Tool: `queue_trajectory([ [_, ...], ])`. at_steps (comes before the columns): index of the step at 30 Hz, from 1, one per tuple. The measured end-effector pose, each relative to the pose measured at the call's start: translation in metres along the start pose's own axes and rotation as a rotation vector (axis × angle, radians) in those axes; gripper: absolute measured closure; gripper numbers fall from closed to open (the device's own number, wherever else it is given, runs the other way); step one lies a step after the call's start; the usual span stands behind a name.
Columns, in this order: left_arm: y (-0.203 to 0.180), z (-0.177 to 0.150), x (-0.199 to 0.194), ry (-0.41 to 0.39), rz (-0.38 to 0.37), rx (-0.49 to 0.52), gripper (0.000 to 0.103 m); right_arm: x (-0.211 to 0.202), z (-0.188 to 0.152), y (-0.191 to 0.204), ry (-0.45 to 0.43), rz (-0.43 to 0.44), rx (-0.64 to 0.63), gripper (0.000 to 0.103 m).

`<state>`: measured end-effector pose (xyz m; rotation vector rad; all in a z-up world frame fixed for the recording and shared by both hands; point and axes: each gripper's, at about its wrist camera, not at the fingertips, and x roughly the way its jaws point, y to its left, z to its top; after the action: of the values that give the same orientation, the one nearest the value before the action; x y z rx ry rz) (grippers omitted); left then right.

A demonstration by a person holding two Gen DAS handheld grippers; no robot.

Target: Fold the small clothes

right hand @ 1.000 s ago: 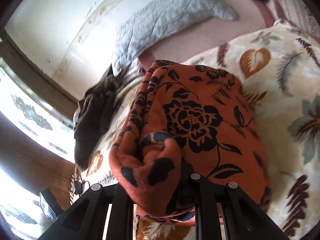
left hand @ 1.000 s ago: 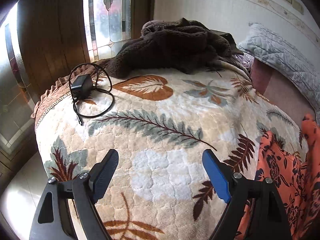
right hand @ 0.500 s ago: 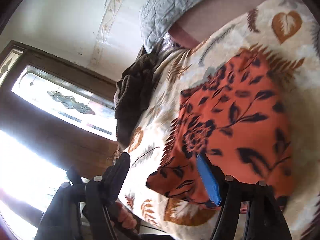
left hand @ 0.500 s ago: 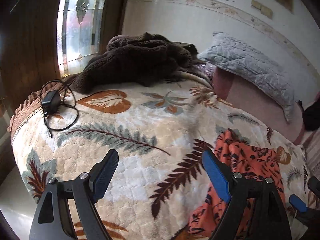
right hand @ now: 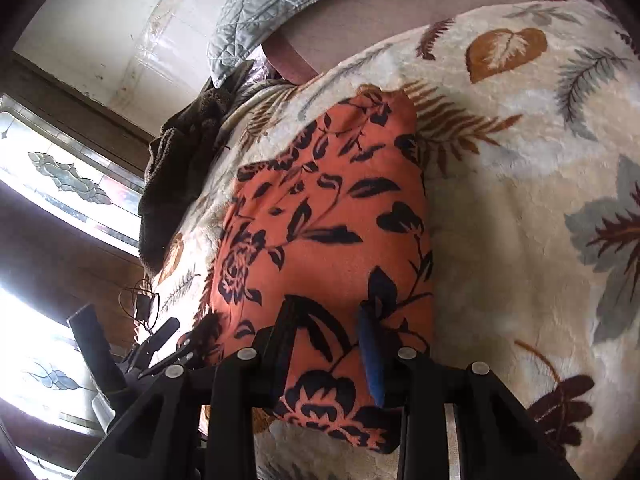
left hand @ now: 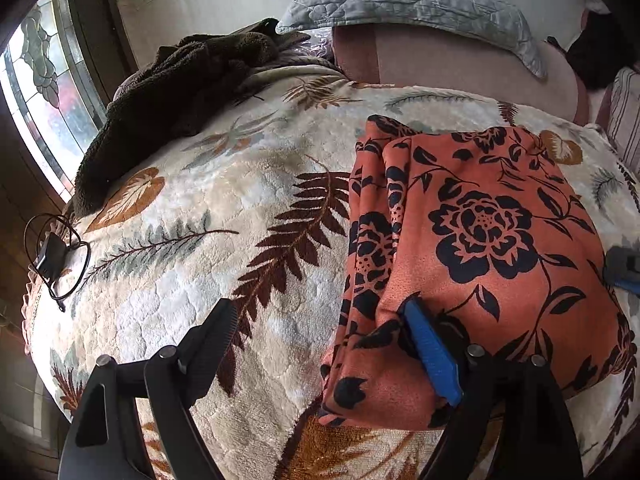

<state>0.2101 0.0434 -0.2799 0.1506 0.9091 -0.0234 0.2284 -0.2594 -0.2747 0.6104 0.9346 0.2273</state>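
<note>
An orange garment with black flowers lies folded on the leaf-patterned blanket of the bed. My left gripper is open wide at the garment's near left corner: its blue finger rests on the cloth and its black finger hangs over bare blanket. My right gripper is at the garment's near right edge. Its jaws are closing with a strip of the fabric between them, and the cloth there still looks flat rather than pinched. A blue part of the right gripper shows at the garment's right side.
A dark brown fleece is heaped at the far left of the bed. A grey quilted pillow leans on the wall behind. A black charger with its cable lies by the bed's left edge, below a stained-glass window.
The right gripper let go of the bunched garment, which now lies folded flat, and its jaws opened and then narrowed at the near edge. The left gripper swung right onto the garment's corner.
</note>
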Motion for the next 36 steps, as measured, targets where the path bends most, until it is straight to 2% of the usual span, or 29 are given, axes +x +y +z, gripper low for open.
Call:
queue_trajectory([
  [3, 0.007, 0.005, -0.009, -0.052, -0.030, -0.056, 0.017, -0.007, 0.031, 0.005, -0.087, -0.024, -0.024, 0.069],
  [5, 0.005, 0.010, -0.015, -0.096, -0.026, -0.067, 0.017, 0.005, 0.057, 0.007, -0.102, -0.041, -0.014, 0.067],
  [7, 0.002, 0.013, -0.013, -0.111, -0.019, -0.062, 0.017, 0.023, 0.082, 0.008, -0.108, -0.093, -0.012, 0.067],
  [9, -0.007, 0.013, -0.001, -0.066, -0.009, -0.026, 0.017, 0.044, 0.103, -0.001, -0.100, -0.135, 0.021, 0.067],
  [11, -0.017, 0.009, 0.013, -0.003, 0.001, 0.014, 0.017, 0.073, 0.118, -0.014, -0.054, -0.168, 0.056, 0.067],
  [13, -0.018, 0.007, 0.013, -0.024, 0.009, 0.014, 0.017, 0.104, 0.124, -0.031, 0.006, -0.177, 0.086, 0.067],
  [16, -0.019, 0.006, 0.012, -0.028, 0.014, 0.022, 0.017, 0.102, 0.129, -0.034, -0.024, -0.162, 0.112, 0.068],
  [20, -0.017, 0.005, 0.010, -0.026, 0.007, 0.013, 0.017, 0.067, 0.111, -0.018, -0.044, -0.130, 0.056, 0.068],
  [24, -0.017, 0.001, 0.007, -0.032, 0.006, 0.015, 0.017, 0.024, 0.065, 0.011, -0.027, -0.054, -0.051, 0.067],
  [27, -0.017, 0.000, 0.007, -0.035, 0.004, 0.017, 0.017, 0.003, 0.021, 0.027, -0.010, -0.083, -0.147, 0.067],
  [30, -0.017, -0.001, 0.008, -0.033, 0.001, 0.013, 0.017, 0.014, -0.019, 0.025, 0.072, -0.127, -0.209, 0.066],
  [31, -0.018, -0.001, 0.008, -0.031, 0.001, 0.014, 0.017, 0.018, -0.028, 0.024, 0.065, -0.150, -0.242, 0.066],
  [32, -0.018, -0.002, 0.008, -0.035, 0.005, 0.013, 0.017, 0.016, -0.032, 0.025, 0.036, -0.153, -0.273, 0.066],
  [34, -0.018, -0.002, 0.006, -0.040, 0.009, 0.016, 0.017, 0.012, -0.028, 0.030, 0.044, -0.159, -0.268, 0.067],
  [36, -0.018, -0.002, 0.005, -0.042, 0.007, 0.018, 0.017, 0.001, -0.024, 0.031, 0.004, -0.120, -0.250, 0.067],
])
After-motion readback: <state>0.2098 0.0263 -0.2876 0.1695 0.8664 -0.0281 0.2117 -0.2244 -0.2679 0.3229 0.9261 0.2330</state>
